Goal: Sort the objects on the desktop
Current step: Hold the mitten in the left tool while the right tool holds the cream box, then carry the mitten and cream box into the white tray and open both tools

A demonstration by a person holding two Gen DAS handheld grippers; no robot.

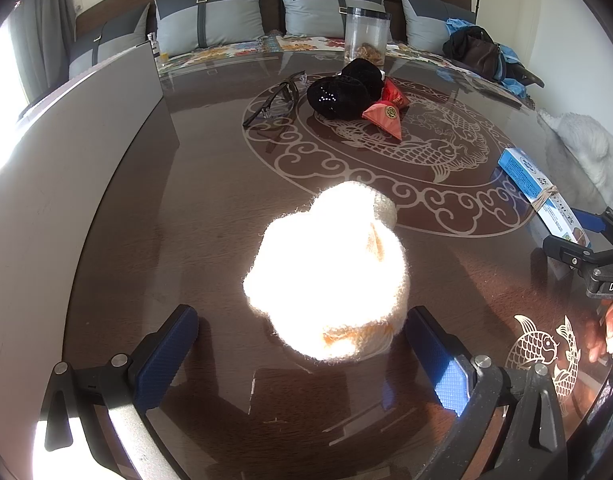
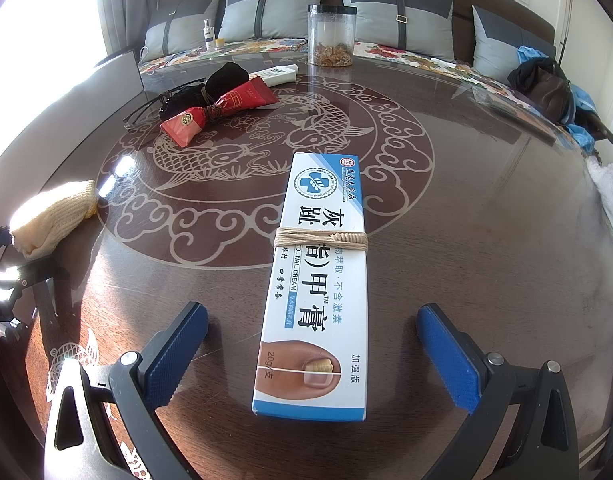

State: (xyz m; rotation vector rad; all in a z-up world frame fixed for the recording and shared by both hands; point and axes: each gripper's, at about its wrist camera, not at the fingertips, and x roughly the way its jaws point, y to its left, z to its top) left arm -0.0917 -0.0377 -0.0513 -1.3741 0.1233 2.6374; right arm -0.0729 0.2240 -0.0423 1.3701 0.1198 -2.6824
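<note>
The left hand-held gripper (image 1: 300,354) sits low over the dark round tabletop (image 1: 210,208) with its blue pads spread wide apart, and a cream knitted sock bundle (image 1: 330,276) lies between them, washed out by sunlight. The right pad looks very close to the bundle's edge; whether it touches I cannot tell.

The right hand-held gripper (image 2: 312,354) is likewise spread open, its pads either side of the near end of a long white-and-blue nail cream box (image 2: 318,280), clear of both its sides. The box lies flat, pointing away toward the middle of the tabletop, with a tan rubber band (image 2: 320,238) wound round its middle.

Further off, on the carved fish medallion, lies a small heap: a black velvet pouch (image 1: 338,96), red wrapped packets (image 2: 222,106) tied together, and a pair of dark-framed glasses (image 1: 274,98) just left of them. A white tube (image 2: 276,74) lies behind the heap. At the far edge stands a clear plastic jar (image 2: 332,34) with a dark lid. Beyond it runs a bench with grey cushions (image 2: 398,12), and a dark bag (image 2: 546,88) rests at its right end.
</note>
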